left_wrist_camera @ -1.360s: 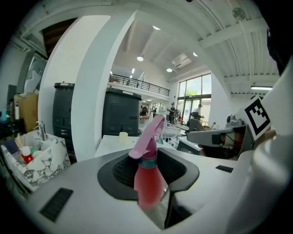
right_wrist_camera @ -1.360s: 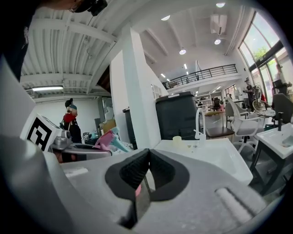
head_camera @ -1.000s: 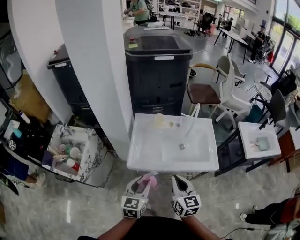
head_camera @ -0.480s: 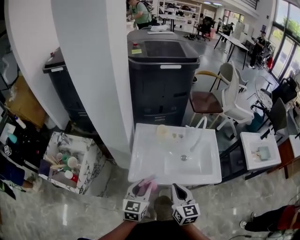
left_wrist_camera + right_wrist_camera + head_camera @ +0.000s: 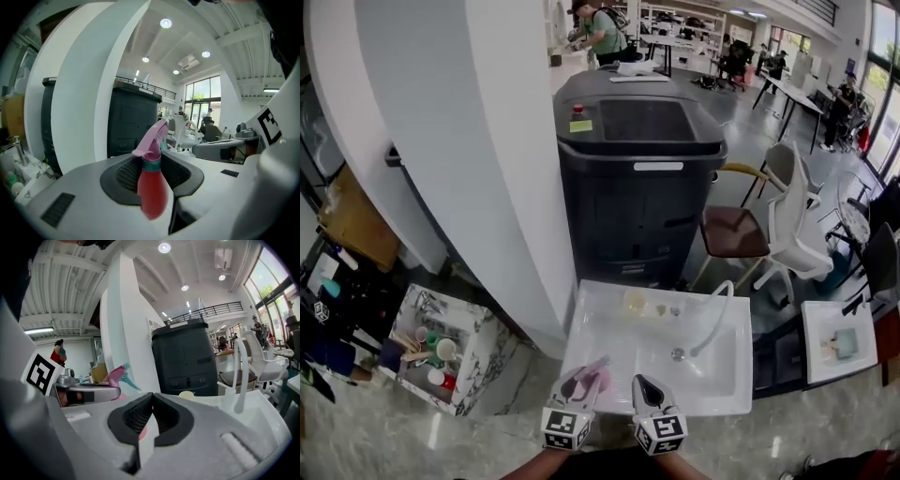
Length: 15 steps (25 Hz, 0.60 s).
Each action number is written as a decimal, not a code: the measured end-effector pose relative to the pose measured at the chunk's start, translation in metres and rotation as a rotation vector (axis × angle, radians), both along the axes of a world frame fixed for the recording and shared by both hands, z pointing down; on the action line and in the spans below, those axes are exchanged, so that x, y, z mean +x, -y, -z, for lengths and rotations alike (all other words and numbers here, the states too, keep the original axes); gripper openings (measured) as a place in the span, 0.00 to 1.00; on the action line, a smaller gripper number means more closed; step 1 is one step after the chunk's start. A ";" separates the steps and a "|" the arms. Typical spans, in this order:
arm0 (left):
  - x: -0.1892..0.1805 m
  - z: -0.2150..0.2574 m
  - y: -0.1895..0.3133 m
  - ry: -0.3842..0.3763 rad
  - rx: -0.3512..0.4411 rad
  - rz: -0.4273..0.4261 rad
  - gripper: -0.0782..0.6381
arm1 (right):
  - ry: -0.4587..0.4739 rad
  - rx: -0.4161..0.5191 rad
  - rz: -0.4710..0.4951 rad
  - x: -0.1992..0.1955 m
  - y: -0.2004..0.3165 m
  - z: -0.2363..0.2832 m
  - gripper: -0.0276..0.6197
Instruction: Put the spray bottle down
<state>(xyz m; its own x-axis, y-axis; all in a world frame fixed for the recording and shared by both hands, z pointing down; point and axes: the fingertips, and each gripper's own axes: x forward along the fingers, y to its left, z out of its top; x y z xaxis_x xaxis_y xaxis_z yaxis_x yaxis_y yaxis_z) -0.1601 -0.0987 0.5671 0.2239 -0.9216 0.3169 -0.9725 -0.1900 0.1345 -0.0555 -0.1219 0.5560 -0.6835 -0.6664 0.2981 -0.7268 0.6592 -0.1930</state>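
A spray bottle [image 5: 152,190] with a red body, teal collar and pink trigger head stands upright between the jaws of my left gripper [image 5: 158,161], which is shut on it. In the head view the left gripper [image 5: 581,380] holds the bottle [image 5: 598,378] over the front left rim of a white sink [image 5: 600,323]. My right gripper [image 5: 640,384] hovers just to the right of it over the sink's front edge. Its jaws are shut with nothing between them [image 5: 149,401]. From the right gripper view the bottle's pink and teal head [image 5: 117,375] shows to the left.
A white faucet [image 5: 713,314] arches over the basin, and a pale cup [image 5: 634,301] stands at the sink's back. Behind it is a large black bin [image 5: 642,178]. A white pillar [image 5: 478,169] rises at the left, a marble box of cups [image 5: 441,342] at its foot. Chairs [image 5: 783,220] stand at the right.
Both grippers have moved forward with the bottle, from short of the sink to over its front rim. The sink and bin appear nearer.
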 end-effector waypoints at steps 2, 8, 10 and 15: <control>-0.002 0.003 0.024 0.007 0.028 0.015 0.30 | 0.020 0.007 0.018 -0.004 0.027 0.002 0.04; -0.017 -0.007 0.100 0.012 0.029 0.056 0.30 | 0.055 0.031 0.056 -0.016 0.102 0.003 0.04; -0.018 -0.016 0.114 0.018 0.006 0.059 0.30 | 0.051 0.012 0.056 -0.015 0.117 -0.003 0.04; -0.026 -0.034 0.154 0.011 -0.014 0.092 0.30 | 0.030 -0.014 0.063 -0.018 0.158 -0.023 0.04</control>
